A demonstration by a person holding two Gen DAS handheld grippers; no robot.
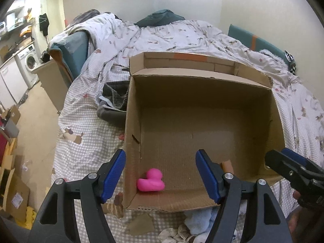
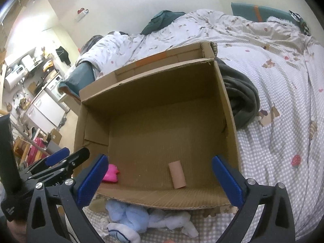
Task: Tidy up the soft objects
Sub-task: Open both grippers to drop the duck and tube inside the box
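Observation:
An open cardboard box (image 1: 202, 77) stands on the bed. A pink soft duck (image 1: 150, 182) lies in its near-left corner, also partly seen as the pink duck (image 2: 111, 173) in the right wrist view. A brown cardboard tube (image 2: 177, 174) lies on the box floor near the front wall. My left gripper (image 1: 160, 175) hovers open over the duck's corner, holding nothing. My right gripper (image 2: 161, 180) is wide open above the tube, with nothing between its pads. Each view shows the other tool: the right gripper (image 1: 280, 155) at the box's right, the left gripper (image 2: 74, 152) at its left.
Light blue soft cloths (image 2: 129, 212) lie on the checked bedcover (image 2: 283, 141) just in front of the box. A dark grey blanket (image 2: 243, 101) is bunched behind the box's right side. The floor with cardboard boxes (image 1: 16, 192) drops away on the left.

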